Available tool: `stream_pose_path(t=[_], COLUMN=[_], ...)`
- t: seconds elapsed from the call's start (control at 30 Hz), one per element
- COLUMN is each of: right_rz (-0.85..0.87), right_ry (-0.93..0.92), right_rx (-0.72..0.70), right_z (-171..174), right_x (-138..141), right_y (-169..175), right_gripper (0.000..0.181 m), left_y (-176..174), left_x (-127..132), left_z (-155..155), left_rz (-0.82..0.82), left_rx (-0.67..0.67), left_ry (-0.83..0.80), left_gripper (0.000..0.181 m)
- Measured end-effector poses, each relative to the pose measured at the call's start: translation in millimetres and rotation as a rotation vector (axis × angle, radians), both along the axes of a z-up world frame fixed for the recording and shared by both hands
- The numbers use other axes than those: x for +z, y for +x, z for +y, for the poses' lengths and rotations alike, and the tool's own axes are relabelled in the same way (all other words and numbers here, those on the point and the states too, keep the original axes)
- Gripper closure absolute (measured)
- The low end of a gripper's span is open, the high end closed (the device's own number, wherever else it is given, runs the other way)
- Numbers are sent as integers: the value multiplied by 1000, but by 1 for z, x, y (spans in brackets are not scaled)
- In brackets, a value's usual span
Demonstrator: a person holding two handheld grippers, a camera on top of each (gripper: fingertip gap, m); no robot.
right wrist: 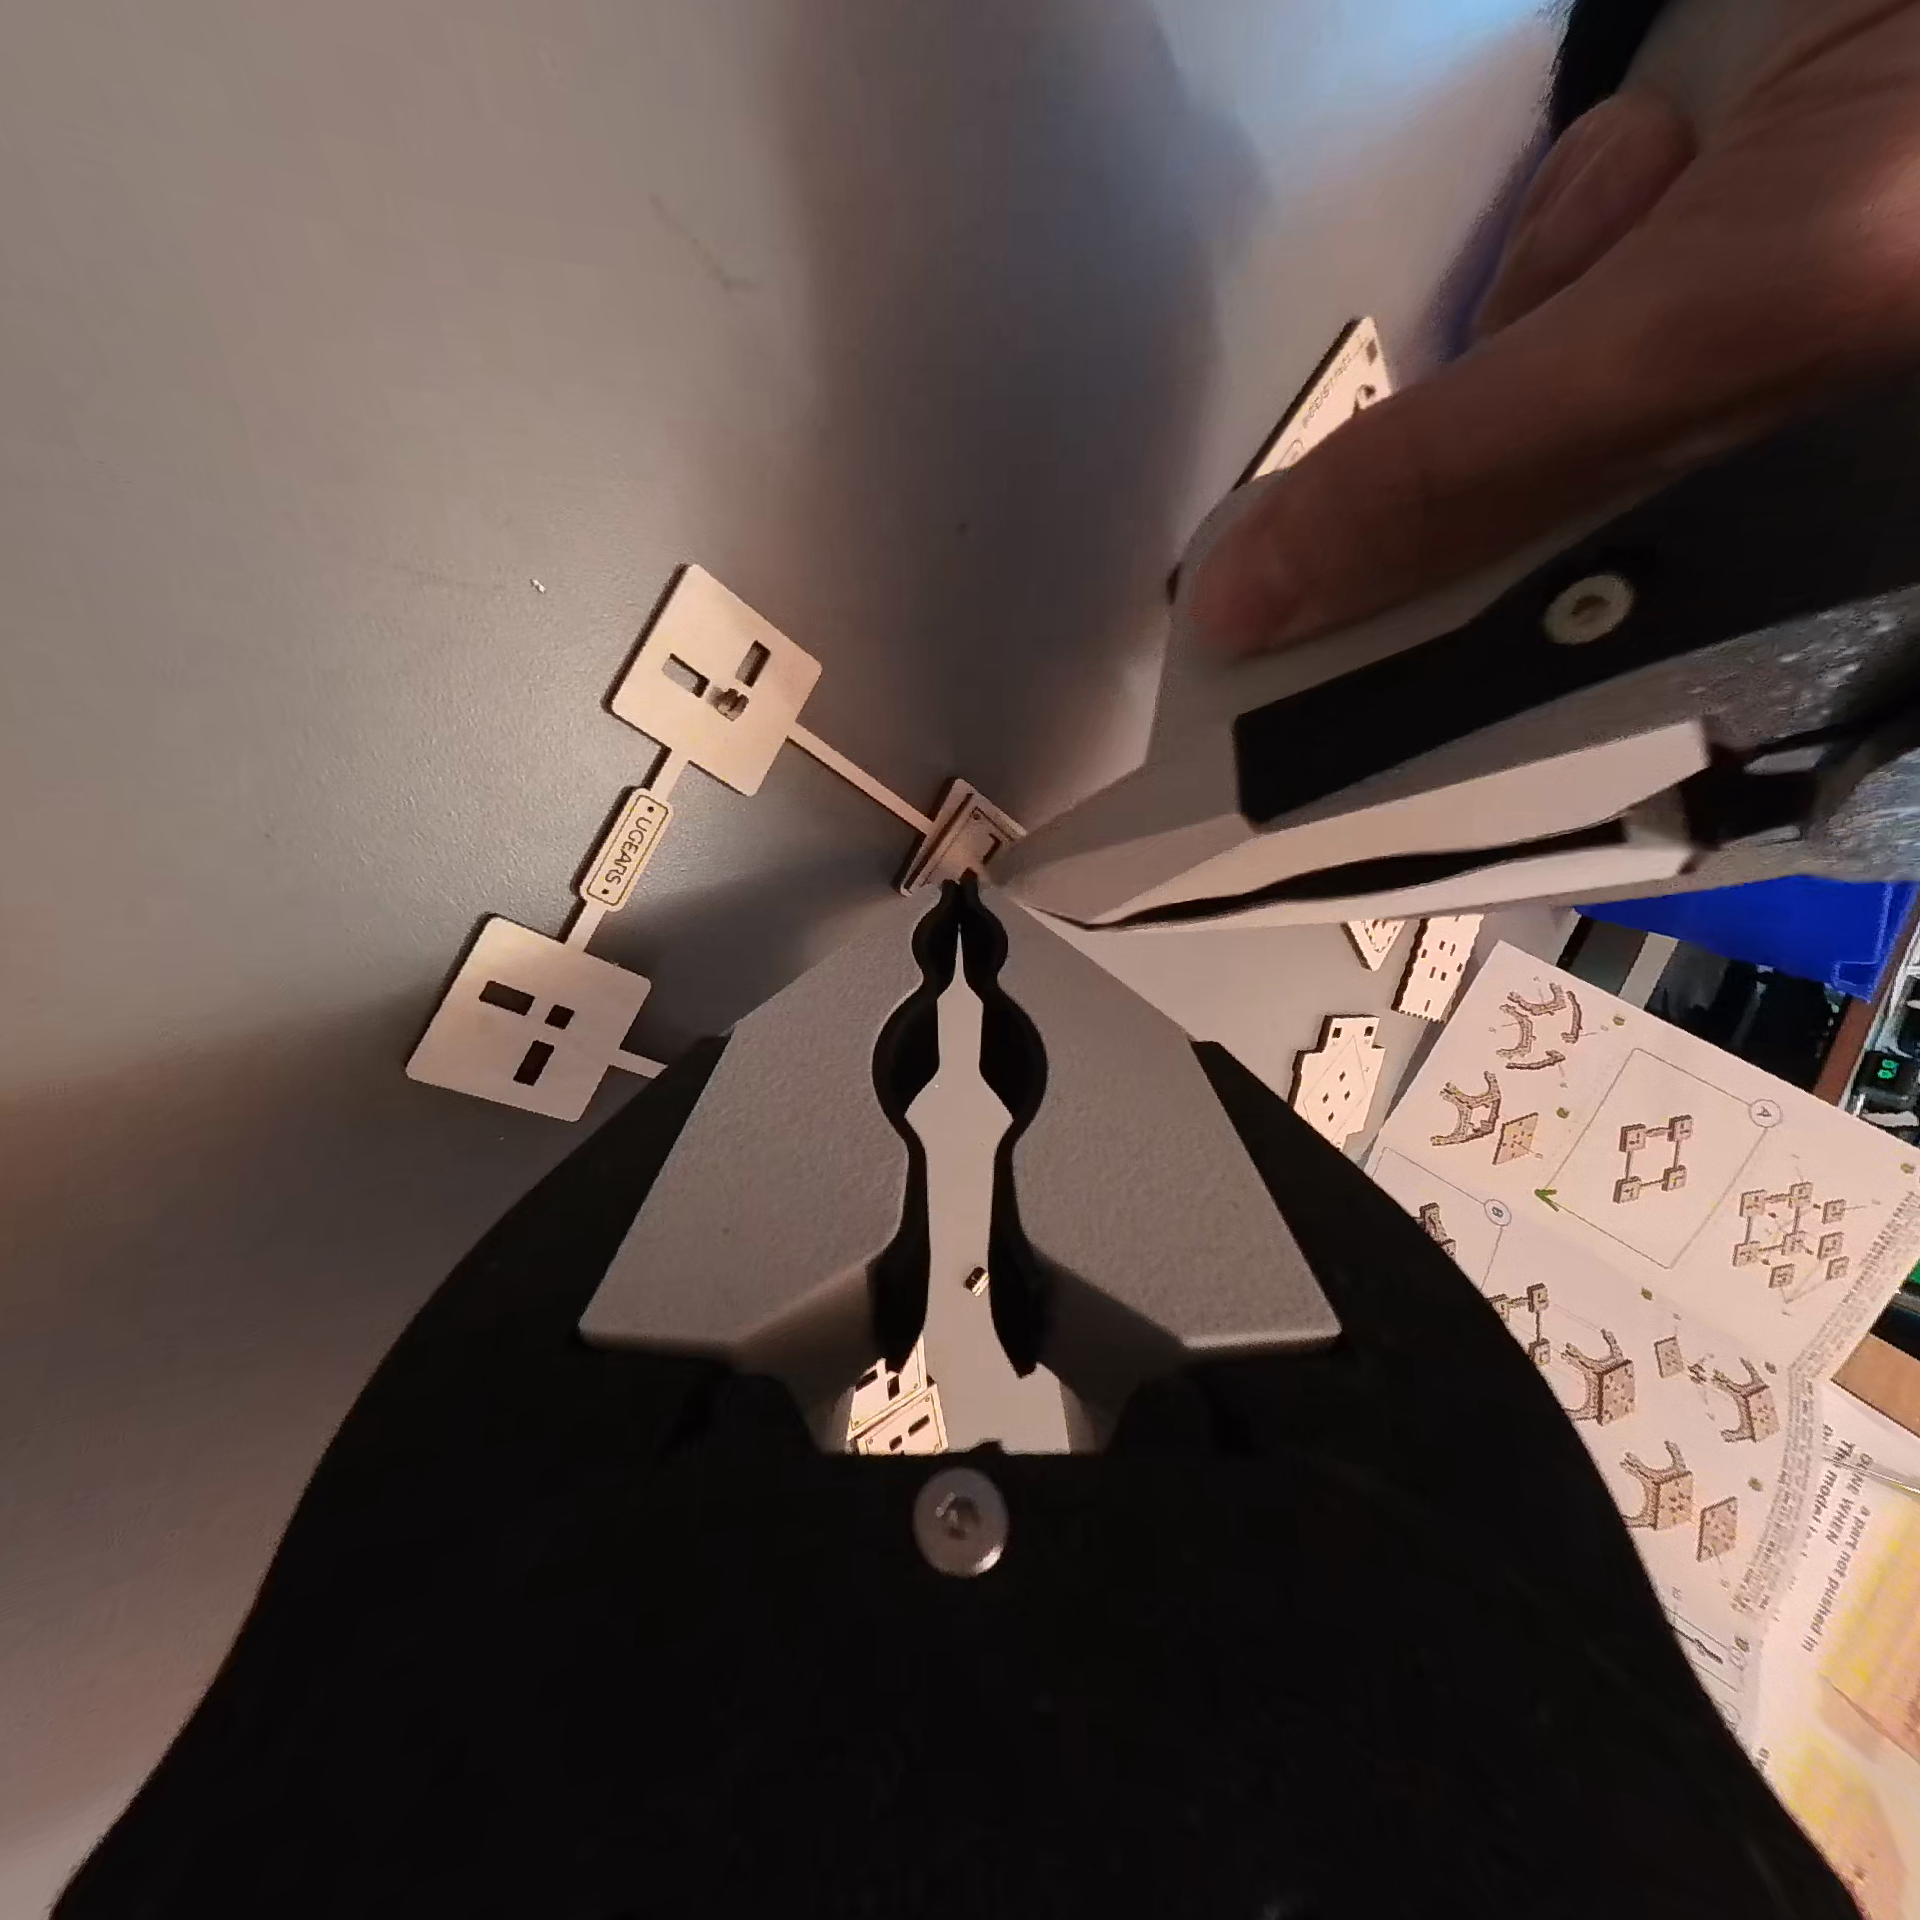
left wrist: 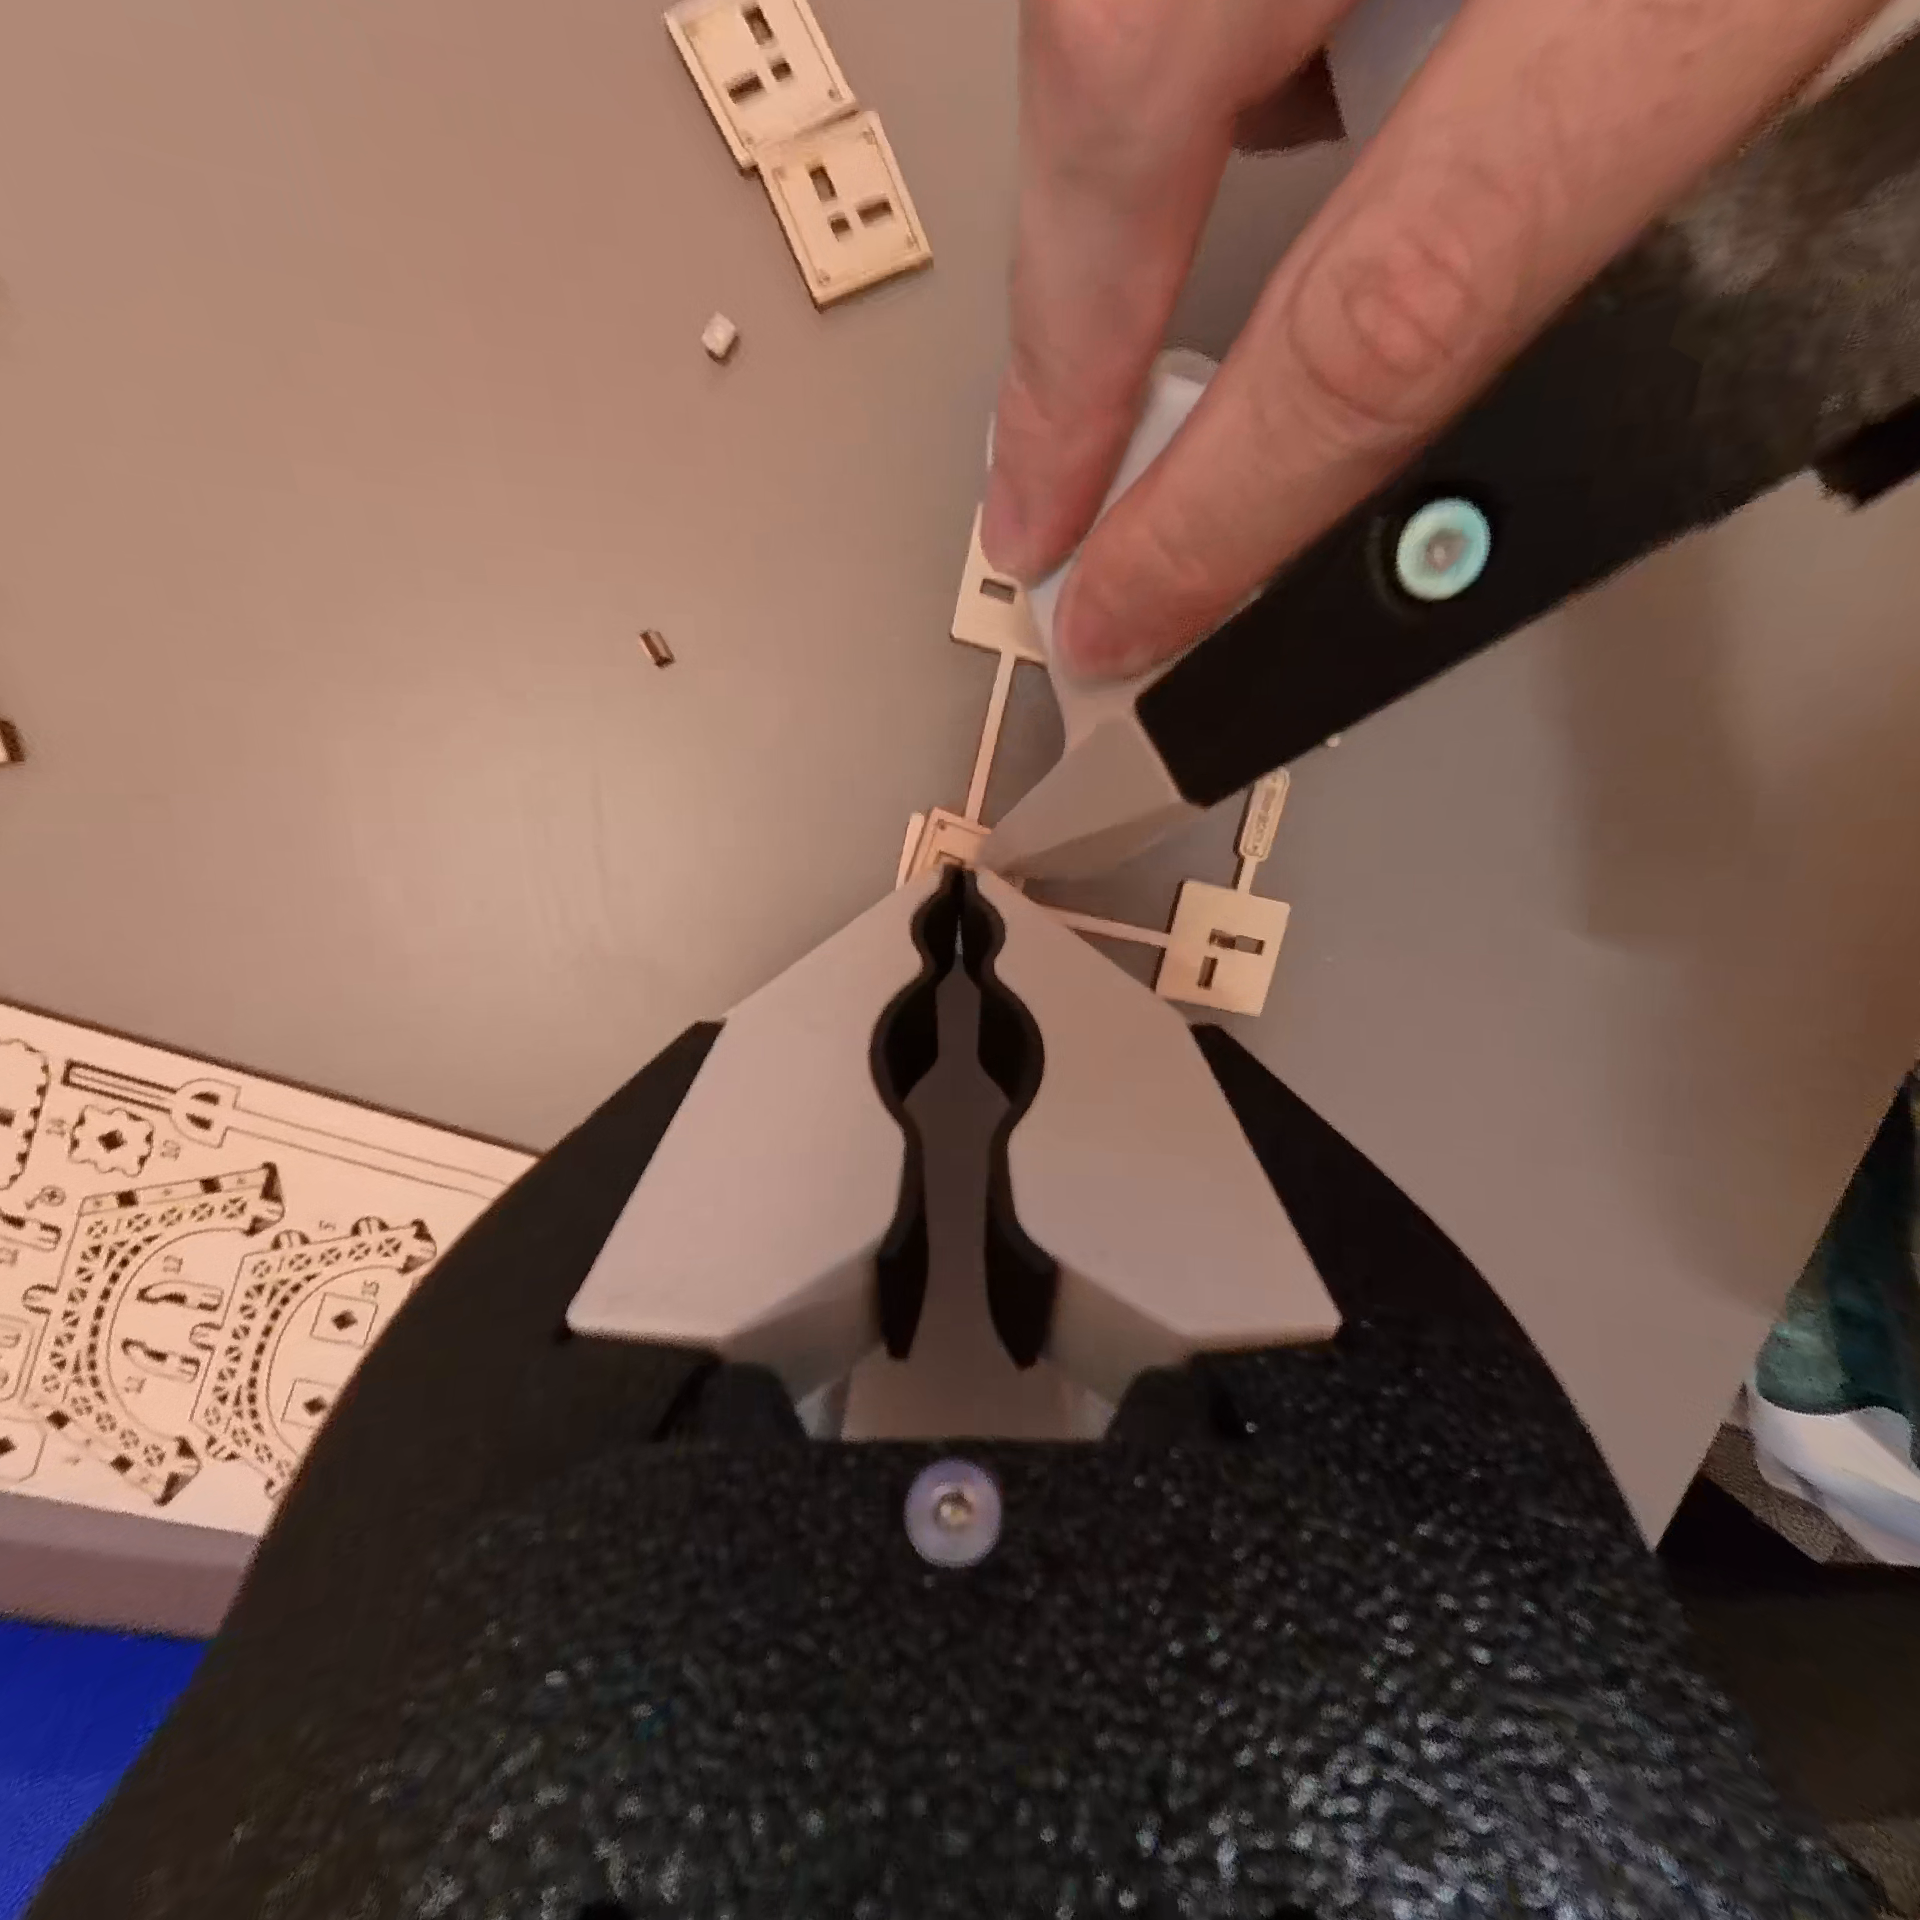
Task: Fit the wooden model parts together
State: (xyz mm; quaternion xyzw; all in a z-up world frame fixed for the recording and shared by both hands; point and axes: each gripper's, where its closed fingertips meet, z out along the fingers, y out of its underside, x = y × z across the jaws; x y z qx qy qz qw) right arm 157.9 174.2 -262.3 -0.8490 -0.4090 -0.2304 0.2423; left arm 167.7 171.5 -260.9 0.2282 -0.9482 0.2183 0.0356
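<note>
Black-bodied and grey-fingered, the left hand-held gripper [left wrist: 958,878] stood clenched, its tips nearly meeting at one corner square [left wrist: 943,844] of the wooden frame [left wrist: 1216,951], which lay flat on the grey counter [left wrist: 416,623]. Whether anything sat between those tips could not be told. Reaching in from its upper right, the right hand-held gripper [right wrist: 958,885] was likewise closed to a sliver over that same corner, where a small square plate [right wrist: 966,840] appeared stacked on the frame. Fingers [left wrist: 1226,416] of the person's hand rested along its side. Judging by the scene, the step in hand was seating this plate onto the frame's corner; the next move would call for a straight, gentle press, since the thin connecting strips looked easily snapped. Two loose square plates [left wrist: 800,145] waited beyond the tips, a laser-cut parts sheet [left wrist: 156,1247] behind and left.
</note>
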Motion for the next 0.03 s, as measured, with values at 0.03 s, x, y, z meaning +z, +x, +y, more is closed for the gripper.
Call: stream_pose_path(t=[0.03], right_rz=[-2], right_ry=[-1], right_rx=[0], right_z=[0], right_x=[0], right_y=[0], right_gripper=[181], left_y=[0], left_x=[0], left_z=[-1], left_rz=[3], left_rx=[-3], left_ry=[3], left_gripper=[181])
